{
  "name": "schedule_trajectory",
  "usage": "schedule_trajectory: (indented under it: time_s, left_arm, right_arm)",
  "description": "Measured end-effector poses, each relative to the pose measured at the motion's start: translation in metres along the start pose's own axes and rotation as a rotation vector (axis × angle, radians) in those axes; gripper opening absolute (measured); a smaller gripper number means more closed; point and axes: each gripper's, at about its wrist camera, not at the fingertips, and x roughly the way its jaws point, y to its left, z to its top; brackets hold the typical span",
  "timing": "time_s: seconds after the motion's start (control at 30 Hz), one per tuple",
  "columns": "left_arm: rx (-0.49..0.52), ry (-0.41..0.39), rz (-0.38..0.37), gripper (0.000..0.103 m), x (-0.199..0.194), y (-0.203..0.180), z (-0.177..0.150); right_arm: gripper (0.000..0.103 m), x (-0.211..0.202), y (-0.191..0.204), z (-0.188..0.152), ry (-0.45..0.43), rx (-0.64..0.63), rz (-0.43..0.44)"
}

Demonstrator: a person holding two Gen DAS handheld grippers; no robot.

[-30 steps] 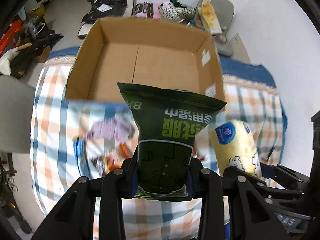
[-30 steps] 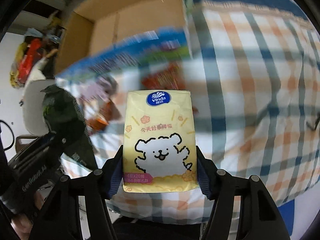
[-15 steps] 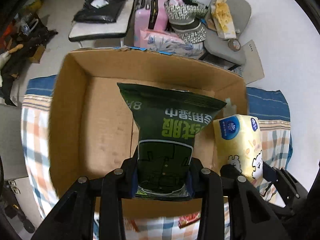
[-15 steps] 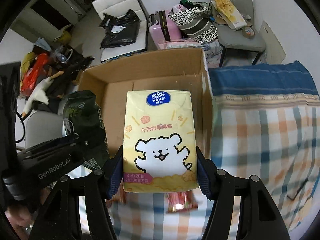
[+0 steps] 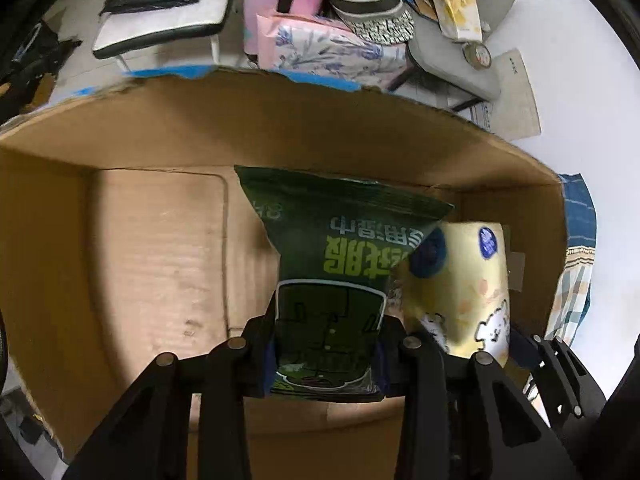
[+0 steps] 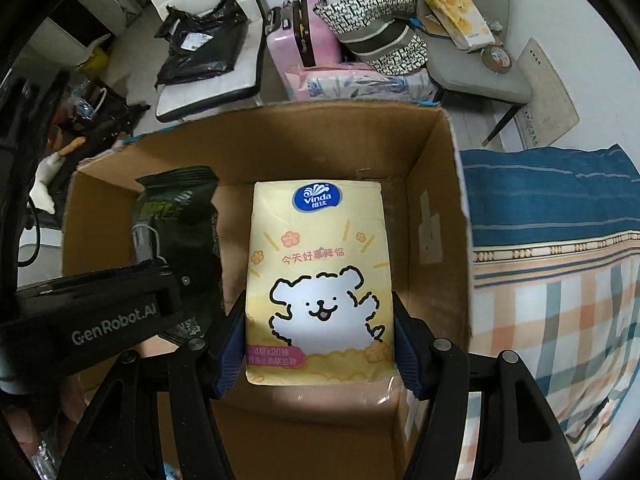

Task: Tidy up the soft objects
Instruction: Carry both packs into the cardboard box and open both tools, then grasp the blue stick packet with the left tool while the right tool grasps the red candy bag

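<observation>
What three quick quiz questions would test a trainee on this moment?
1. True or false: the left tool is shut on the green pack.
2. What does the right tool hold? A) pink suitcase B) yellow tissue pack C) nothing
3. Fill in: both packs hang over the open cardboard ___.

Key: 1 true; 2 B; 3 box.

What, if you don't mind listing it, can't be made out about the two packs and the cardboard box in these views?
- Left wrist view: the green pack covers part of the yellow tissue pack.
- Right wrist view: the left gripper's body hides the green pack's lower half.
- Both views: the packs hide the cardboard box floor beneath them, so contact is unclear.
</observation>
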Motion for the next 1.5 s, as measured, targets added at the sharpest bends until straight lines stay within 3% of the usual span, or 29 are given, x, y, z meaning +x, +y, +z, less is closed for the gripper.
schedule_trajectory:
  time_s: [0.13,0.27,0.5,0.57,0.83,0.93,1.23,1.5]
  left_arm:
    - [-0.017,0.037,0.02,0.035,0.013,0.001,0.005]
    - [-0.013,0.021,0.043,0.045,0.008,0.002,0.003]
    - [0.011,-0.043,0.124,0.087,-0.014,0.008,-0.014]
    - [0.013,-0.06,0.146,0.092,-0.021,0.014,-0.023]
    - [-0.009,-0.136,0.206,0.1,-0.044,0.028,-0.065]
    - [-0.023,-0.167,0.226,0.1,-0.056,0.032,-0.085]
    - [-0.071,-0.285,0.254,0.1,-0.092,0.035,-0.144]
    - [-0.053,-0.413,0.289,0.1,-0.136,0.026,-0.193]
  right_arm:
    - [0.066,0.019,0.003,0.007,0.002,-0.01,-0.023]
    - [0.067,0.029,0.006,0.011,0.019,-0.025,-0.035]
    - [0.079,0.023,0.003,0.007,0.042,-0.016,-0.03]
    - [0.079,0.021,-0.001,0.005,0.057,-0.006,-0.028]
    - [0.092,-0.002,-0.001,-0.018,0.066,-0.009,-0.047]
    - [0.103,-0.013,0.003,-0.029,0.064,-0.017,-0.051]
    - [0.103,-0.049,0.024,-0.077,0.047,-0.076,-0.06]
    - [0.103,-0.094,0.041,-0.118,-0.029,-0.114,-0.072]
